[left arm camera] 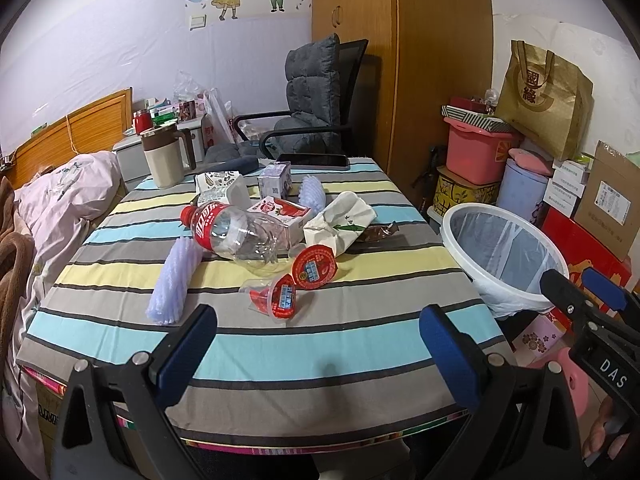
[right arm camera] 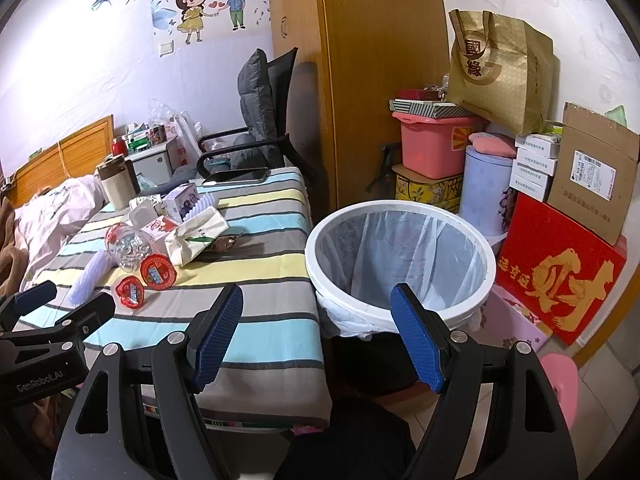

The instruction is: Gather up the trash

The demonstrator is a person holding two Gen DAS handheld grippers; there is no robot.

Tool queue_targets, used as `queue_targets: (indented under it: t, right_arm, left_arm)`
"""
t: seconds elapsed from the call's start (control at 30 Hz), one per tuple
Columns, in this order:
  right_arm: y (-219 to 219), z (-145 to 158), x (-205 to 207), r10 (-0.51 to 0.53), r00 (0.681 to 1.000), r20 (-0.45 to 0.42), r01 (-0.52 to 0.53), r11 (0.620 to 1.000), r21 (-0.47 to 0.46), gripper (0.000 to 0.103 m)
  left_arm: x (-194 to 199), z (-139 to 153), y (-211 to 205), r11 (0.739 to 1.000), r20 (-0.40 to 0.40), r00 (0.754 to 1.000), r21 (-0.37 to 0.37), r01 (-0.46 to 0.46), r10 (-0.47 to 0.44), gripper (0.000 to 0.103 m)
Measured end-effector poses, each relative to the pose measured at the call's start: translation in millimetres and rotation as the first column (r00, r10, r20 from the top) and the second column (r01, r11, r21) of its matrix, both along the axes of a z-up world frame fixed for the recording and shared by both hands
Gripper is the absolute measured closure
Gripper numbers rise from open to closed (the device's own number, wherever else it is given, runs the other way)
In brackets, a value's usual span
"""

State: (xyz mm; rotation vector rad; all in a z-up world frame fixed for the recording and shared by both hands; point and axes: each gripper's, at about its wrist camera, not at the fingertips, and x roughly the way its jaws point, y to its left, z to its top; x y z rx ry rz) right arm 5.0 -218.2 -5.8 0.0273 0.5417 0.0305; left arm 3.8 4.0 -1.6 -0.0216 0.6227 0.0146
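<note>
Left gripper: black frame, blue ribbed pads, fingers wide apart and empty, held over the near edge of the table. Right gripper: same build, fingers likewise apart and empty, held before the bin.

Table: covered in striped cloth of grey, yellow and turquoise bands.

Trash, clustered mid-table:
- clear plastic bottle, crumpled, red label and cap, lying on its side;
- two jelly cups, red foil lids, one tilted against the bottle's base, one tipped nearer the table's front;
- two pale ribbed foam sleeves, one left of the bottle, one behind;
- small cartons, one with a strawberry print;
- soft white tissue pack;
- brown foil wrapper touching it.

Bin: round, white rim, translucent liner, standing just beside the table's right edge. The right wrist view showed its whole mouth and interior; the left wrist view showed only part, behind the right gripper's tip.

Left wrist view alone showed the bottle's label.
</note>
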Motion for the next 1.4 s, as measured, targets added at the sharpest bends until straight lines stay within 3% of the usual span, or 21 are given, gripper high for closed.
queue_targets:
  t: [1.4]
  right_arm:
    - [-3.1,-0.2,-0.1,-0.006,1.000,0.007,0.006,1.000,0.002,0.026]
  left_arm:
    - [-1.7,2.7,-2.4,1.000,0.000,1.000,-0.001,-0.005,0.005,0.000]
